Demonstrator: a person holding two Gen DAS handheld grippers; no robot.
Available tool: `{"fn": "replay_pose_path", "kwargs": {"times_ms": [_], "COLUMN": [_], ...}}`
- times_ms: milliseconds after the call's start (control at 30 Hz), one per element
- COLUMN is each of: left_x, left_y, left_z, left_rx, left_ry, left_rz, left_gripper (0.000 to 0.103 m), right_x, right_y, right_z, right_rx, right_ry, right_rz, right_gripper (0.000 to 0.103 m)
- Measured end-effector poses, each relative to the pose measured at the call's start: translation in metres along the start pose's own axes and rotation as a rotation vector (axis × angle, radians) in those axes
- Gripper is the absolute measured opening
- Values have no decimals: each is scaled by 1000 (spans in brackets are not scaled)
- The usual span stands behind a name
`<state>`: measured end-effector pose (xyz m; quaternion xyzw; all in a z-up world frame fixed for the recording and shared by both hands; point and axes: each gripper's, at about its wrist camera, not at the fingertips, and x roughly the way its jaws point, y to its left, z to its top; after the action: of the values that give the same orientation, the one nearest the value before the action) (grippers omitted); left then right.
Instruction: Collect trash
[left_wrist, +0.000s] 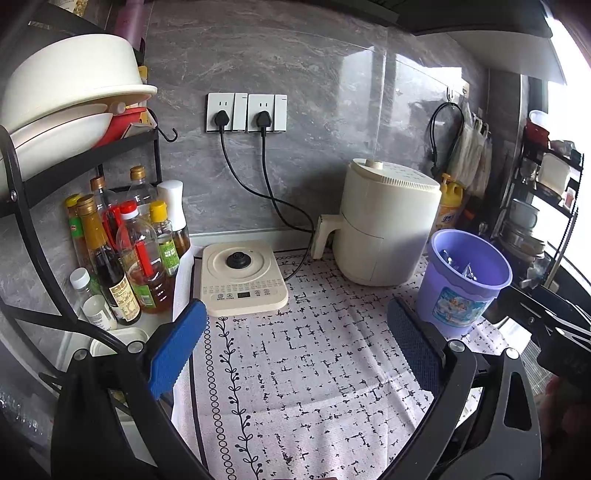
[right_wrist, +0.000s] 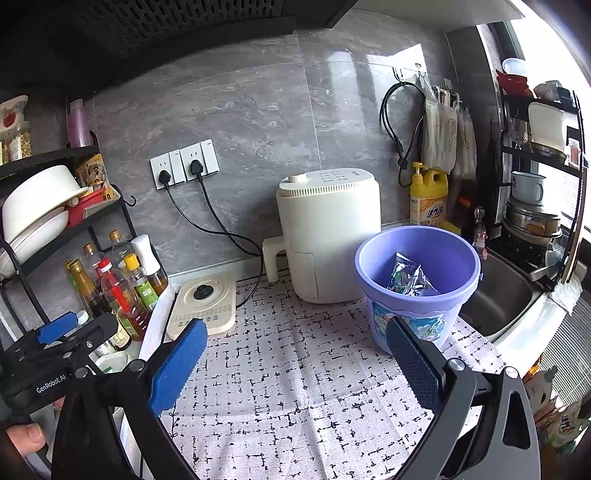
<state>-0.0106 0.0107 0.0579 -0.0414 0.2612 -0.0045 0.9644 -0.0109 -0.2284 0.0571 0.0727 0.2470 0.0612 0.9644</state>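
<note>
Trash wrappers (right_wrist: 408, 280), crinkled foil packets, lie inside the purple bucket (right_wrist: 417, 291), which stands on the patterned cloth (right_wrist: 295, 369) just beside the white air fryer (right_wrist: 328, 236) and near the sink (right_wrist: 498, 302). Left gripper (left_wrist: 295, 347): jaws spread wide, nothing between the blue pads (left_wrist: 177, 347), held over the cloth in front of the induction cooker (left_wrist: 242, 280). Right gripper (right_wrist: 295, 365): jaws likewise apart and empty, its right-hand pad overlapping the bucket's lower wall in view; contact cannot be judged. Bottles (left_wrist: 122, 254) of oil and sauce crowd the corner beneath a black rack (left_wrist: 74, 162) bearing white bowls (left_wrist: 70, 85).
</note>
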Motion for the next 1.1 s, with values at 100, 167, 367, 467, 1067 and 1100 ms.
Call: {"fn": "replay_pose_path", "kwargs": {"times_ms": [100,167,367,467,1067,1100], "left_x": [-1,-1,0,1,2,2], "left_y": [1,2,2,3,5,5], "left_z": [2,3,3,2,5,5], "left_rx": [-1,-3,-13,-10,-12,-13], "left_ry": [-6,-9,-6,-4,-7,-7], "left_rz": [0,4,11,10,8,8], "left_gripper": [97,97,97,97,97,97], "right_x": [0,1,4,4,8,8], "right_y": [2,3,6,6,7,7], "right_z": [2,4,2,2,2,2], "right_rx": [-8,-9,-15,-16,-11,-12], "right_ry": [-7,-9,-3,-4,5,5], "right_rz": [4,5,13,12,5,5], "right_gripper": [95,95,95,95,95,95]}}
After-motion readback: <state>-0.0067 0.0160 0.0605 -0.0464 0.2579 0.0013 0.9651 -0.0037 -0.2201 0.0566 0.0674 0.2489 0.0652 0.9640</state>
